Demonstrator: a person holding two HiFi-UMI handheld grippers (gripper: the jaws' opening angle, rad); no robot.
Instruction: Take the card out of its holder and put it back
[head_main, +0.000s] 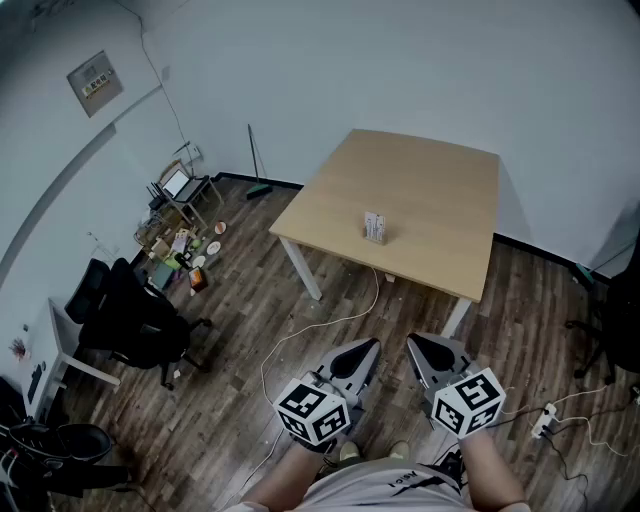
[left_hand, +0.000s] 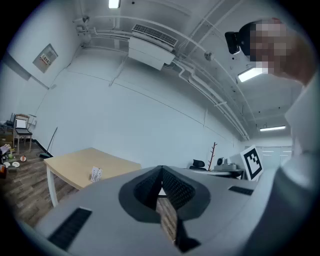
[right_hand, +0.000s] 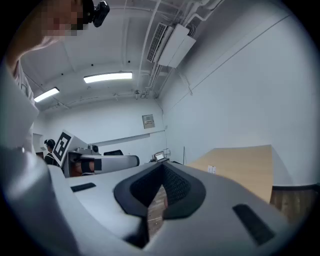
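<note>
On the light wooden square table (head_main: 420, 190), roughly mid-top and a bit toward the near edge, I see the small white upright card holder (head_main: 374, 227) with print on its face; too small to tell the card apart from the holder. It stands alone there, nothing touching it. Both tools are well apart from the table, low in the head view, close to the operator's body above the dark wood-plank floor (head_main: 250, 400). Left gripper (head_main: 362, 352): jaws pressed together at the tips, nothing between them, only floor showing through the slit behind. Right gripper (head_main: 424, 350): same, jaws closed tip to tip, empty. The two sit side by side, marker cubes facing up, tips pointing toward the table. Left gripper view has the table (left_hand: 75, 167) off to the left with the holder (left_hand: 96, 174) on it; right gripper view has the table (right_hand: 245, 165) on the right, holder (right_hand: 212, 169) as a small white speck. A thin white cable (head_main: 320, 325) runs across the floor between the table and the grippers. Black office chair (head_main: 130, 315) stands far left.
</note>
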